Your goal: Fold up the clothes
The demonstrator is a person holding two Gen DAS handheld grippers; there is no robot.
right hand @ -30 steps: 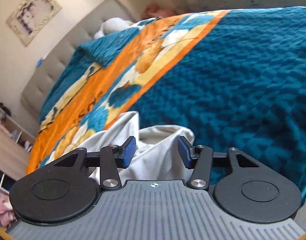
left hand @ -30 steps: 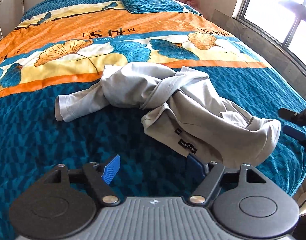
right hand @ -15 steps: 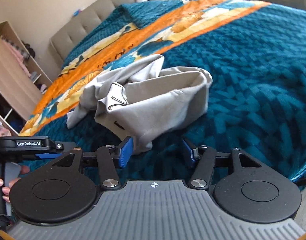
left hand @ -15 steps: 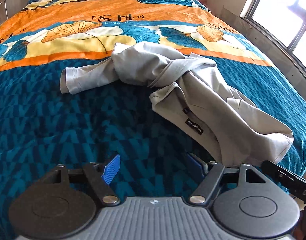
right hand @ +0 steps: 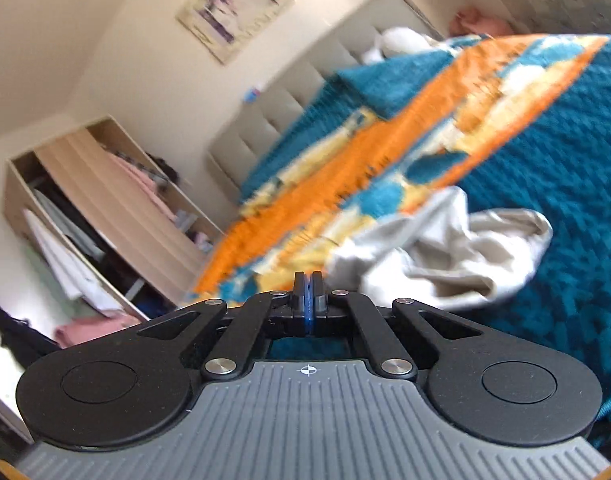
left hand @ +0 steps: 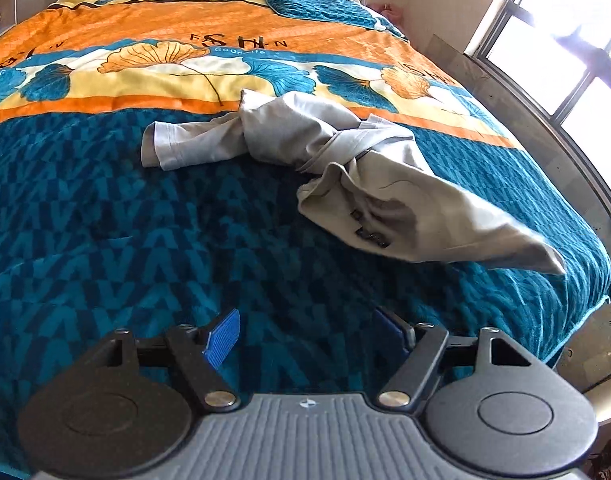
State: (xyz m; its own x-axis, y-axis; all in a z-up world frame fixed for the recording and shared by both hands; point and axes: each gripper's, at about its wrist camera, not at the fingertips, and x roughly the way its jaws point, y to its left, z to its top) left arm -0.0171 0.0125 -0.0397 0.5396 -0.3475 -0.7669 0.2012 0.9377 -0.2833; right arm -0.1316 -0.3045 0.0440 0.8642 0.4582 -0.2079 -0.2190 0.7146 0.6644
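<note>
left gripper (left hand: pixel 305 332) spread wide, holding nothing, hovers over bare teal blanket (left hand: pixel 145 248). grey shirt (left hand: pixel 345 176) lies ahead and right of it, crumpled and twisted, not folded, long axis running from sleeve (left hand: pixel 177 146) far left to hem corner (left hand: pixel 545 258) near right, close to the bed's right edge. open room left and near of the shirt. right gripper (right hand: pixel 308 300) pinched closed, nothing visibly between pads; shirt just ahead-right, blurred. cannot tell which gripper is nearer.

Left claw (left hand: pixel 307 334): blue pads spread wide apart, nothing between them.
Right claw (right hand: pixel 308 286): pads pressed flat together, nothing visibly gripped.
</note>
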